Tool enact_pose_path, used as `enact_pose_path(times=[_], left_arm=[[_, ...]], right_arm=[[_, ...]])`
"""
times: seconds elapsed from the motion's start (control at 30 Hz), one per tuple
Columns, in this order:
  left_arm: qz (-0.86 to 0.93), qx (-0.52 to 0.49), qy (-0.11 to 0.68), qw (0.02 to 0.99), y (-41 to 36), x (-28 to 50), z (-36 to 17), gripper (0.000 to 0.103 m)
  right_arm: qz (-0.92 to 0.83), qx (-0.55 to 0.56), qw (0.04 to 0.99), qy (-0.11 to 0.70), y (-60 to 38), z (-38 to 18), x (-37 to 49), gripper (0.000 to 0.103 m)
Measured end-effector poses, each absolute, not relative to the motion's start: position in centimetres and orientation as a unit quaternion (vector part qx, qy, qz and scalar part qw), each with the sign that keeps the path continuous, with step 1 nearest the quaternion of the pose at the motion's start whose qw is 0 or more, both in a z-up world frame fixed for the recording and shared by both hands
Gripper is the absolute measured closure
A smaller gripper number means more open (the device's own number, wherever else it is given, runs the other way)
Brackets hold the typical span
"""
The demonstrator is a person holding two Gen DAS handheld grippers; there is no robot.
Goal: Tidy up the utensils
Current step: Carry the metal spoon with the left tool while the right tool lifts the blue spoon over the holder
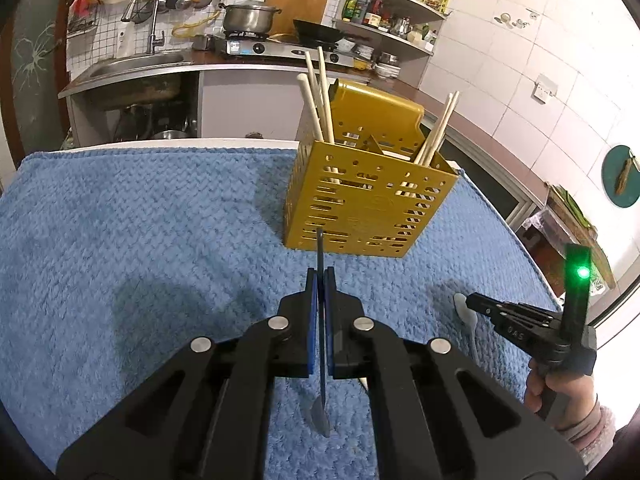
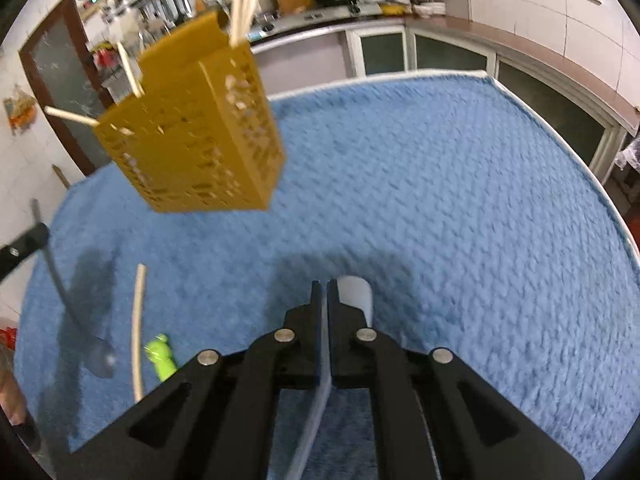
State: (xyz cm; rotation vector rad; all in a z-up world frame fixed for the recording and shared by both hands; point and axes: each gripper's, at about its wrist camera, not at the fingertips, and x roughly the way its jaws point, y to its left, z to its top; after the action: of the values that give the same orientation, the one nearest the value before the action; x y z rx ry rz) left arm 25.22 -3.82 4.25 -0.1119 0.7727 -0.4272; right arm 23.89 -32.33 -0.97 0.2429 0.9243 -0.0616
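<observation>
Our left claw (image 1: 320, 280) pinches a dark spoon (image 1: 320, 360) upright for the yellow holder (image 1: 360, 208); our right claw (image 2: 324, 292) pinches a pale spoon (image 2: 354, 292).

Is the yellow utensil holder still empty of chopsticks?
No, several wooden chopsticks already stand upright in the yellow utensil holder on the blue towel.

A thick blue towel (image 1: 140, 220) of nubby, woven cloth covers the desk. The yellow utensil holder (image 1: 360, 204) looks like matt perforated plastic. The chopsticks (image 1: 318, 92) in it are pale, smooth wood. Each tool is matt black plastic with shiny metal pins (image 1: 279, 323).
</observation>
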Motion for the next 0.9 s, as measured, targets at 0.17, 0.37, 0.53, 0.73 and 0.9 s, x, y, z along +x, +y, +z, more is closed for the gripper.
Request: enact_pose_path(times=[0.17,0.37,0.53,0.73,0.9], left_arm=[[-0.206,-0.056,0.376,0.902,-3.8,25.3,4.2,0.101],[-0.208,-0.052,0.374,0.902,-3.7,25.3,4.2,0.101],[-0.209,-0.053,0.375,0.901,-3.6,25.5,4.1,0.101],[-0.212,-0.047,0.375,0.901,-3.7,25.4,4.2,0.101],[-0.215,-0.045,0.375,0.901,-3.8,25.2,4.4,0.101]], right_arm=[[-0.04,0.114,0.882,0.455,-32.5,-1.1,24.1,0.098],[-0.044,0.112,0.88,0.46,-32.4,-1.0,24.3,0.06],[-0.066,0.098,0.864,0.49,-32.0,-2.1,24.8,0.066],[-0.071,0.102,0.863,0.491,-32.2,-1.9,25.2,0.069],[-0.064,0.112,0.875,0.467,-32.4,-0.5,24.2,0.069]])
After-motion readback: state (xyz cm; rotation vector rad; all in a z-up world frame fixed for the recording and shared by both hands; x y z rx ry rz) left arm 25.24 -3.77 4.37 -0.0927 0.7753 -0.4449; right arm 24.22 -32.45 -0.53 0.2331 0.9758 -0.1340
